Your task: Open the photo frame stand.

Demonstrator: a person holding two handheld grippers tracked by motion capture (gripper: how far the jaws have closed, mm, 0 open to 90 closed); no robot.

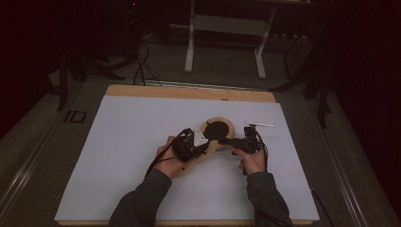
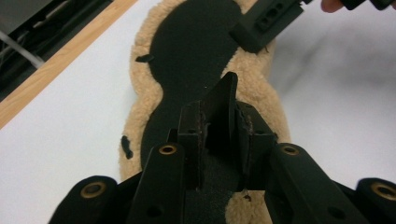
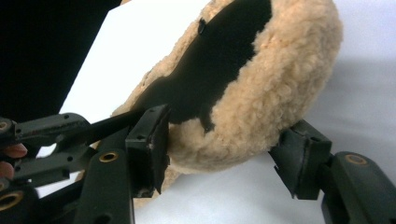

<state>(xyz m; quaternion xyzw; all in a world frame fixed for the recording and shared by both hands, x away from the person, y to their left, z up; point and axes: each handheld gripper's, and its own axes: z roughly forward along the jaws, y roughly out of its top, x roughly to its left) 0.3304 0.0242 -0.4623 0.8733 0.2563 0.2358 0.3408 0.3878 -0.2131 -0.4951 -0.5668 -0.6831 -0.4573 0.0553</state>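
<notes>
A tan fleece insole (image 1: 211, 124) with a black top face lies on the white sheet (image 1: 132, 151). My left gripper (image 1: 209, 144) hangs over its narrow middle. In the left gripper view the jaws (image 2: 222, 130) stand close on either side of a raised black fold of the insole (image 2: 187, 56); whether the pads press it I cannot tell. My right gripper (image 1: 223, 141) reaches in from the right. In the right gripper view its jaws (image 3: 226, 149) stand wide apart around the lifted round end of the insole (image 3: 280, 70); the left pad (image 3: 152, 140) touches the rim and the right pad stays clear.
The wooden table edge (image 1: 189, 92) runs along the far side of the sheet. A small white strip (image 1: 260, 125) lies just beyond the right gripper. A white table frame (image 1: 190, 42) and cables (image 1: 142, 66) stand on the dark floor behind.
</notes>
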